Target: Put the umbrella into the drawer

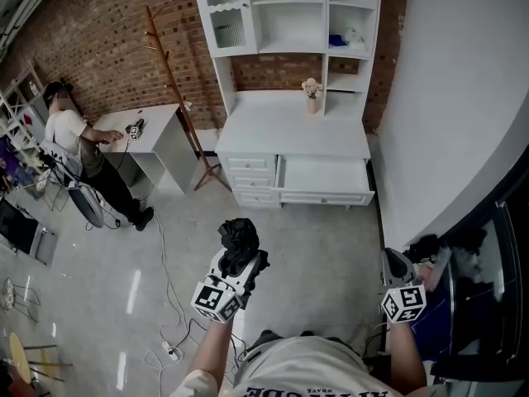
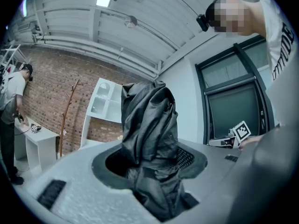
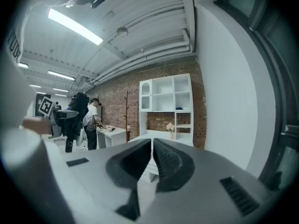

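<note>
A folded black umbrella (image 1: 238, 236) stands up between the jaws of my left gripper (image 1: 237, 261), which is shut on it and held out over the floor. In the left gripper view the crumpled black fabric of the umbrella (image 2: 148, 125) fills the gap of the left gripper (image 2: 154, 169). My right gripper (image 1: 396, 265) hangs at the right by the wall, with its jaws shut and nothing between them; the right gripper view shows the right gripper (image 3: 152, 143) with its tips touching. Ahead, the wide white drawer (image 1: 324, 176) of the white cabinet (image 1: 289, 131) stands pulled open.
A person (image 1: 78, 149) works at a small white desk (image 1: 153, 131) at the far left. A wooden coat rack (image 1: 178, 81) leans beside the cabinet, and a flower vase (image 1: 312, 94) stands on its top. Cables (image 1: 169, 341) lie on the floor. A dark glass door (image 1: 488, 296) is at the right.
</note>
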Demonstrator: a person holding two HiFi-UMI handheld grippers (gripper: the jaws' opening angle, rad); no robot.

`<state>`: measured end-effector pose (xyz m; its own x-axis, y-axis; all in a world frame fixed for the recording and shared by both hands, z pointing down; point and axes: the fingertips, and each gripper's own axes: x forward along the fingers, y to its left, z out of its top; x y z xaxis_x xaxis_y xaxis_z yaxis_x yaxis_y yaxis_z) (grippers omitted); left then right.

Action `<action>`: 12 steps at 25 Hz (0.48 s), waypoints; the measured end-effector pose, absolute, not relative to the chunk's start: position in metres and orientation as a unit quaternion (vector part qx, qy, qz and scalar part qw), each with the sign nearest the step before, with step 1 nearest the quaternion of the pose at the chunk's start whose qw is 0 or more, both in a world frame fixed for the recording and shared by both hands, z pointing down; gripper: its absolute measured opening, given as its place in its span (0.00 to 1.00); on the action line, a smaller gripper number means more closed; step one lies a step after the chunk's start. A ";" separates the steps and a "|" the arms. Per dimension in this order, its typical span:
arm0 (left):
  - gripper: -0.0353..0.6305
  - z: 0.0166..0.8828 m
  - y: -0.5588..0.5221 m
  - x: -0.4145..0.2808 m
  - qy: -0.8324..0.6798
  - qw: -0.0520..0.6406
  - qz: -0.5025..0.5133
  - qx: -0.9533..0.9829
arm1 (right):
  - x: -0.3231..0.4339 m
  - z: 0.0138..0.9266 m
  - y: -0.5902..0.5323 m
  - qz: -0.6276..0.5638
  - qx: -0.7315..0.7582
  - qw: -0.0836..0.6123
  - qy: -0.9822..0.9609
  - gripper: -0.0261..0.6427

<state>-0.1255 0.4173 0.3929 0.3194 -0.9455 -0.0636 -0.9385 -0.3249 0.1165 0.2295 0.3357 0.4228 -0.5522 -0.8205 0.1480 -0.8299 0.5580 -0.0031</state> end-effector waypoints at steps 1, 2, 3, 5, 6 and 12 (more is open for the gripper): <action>0.42 0.393 0.417 -0.123 -0.581 0.029 -0.059 0.811 | 0.232 0.423 0.335 0.036 0.467 0.064 -0.881 0.09; 0.42 0.394 0.418 -0.119 -0.582 0.029 -0.059 0.810 | 0.235 0.424 0.335 0.036 0.466 0.064 -0.882 0.09; 0.42 0.394 0.418 -0.116 -0.583 0.029 -0.059 0.810 | 0.238 0.424 0.334 0.036 0.465 0.065 -0.882 0.09; 0.42 0.394 0.417 -0.109 -0.585 0.028 -0.057 0.808 | 0.244 0.426 0.332 0.036 0.462 0.066 -0.884 0.09; 0.42 0.394 0.416 -0.106 -0.586 0.027 -0.055 0.808 | 0.247 0.427 0.330 0.038 0.460 0.066 -0.884 0.09; 0.42 0.392 0.416 -0.083 -0.586 0.017 -0.048 0.809 | 0.258 0.436 0.329 0.040 0.441 0.071 -0.894 0.09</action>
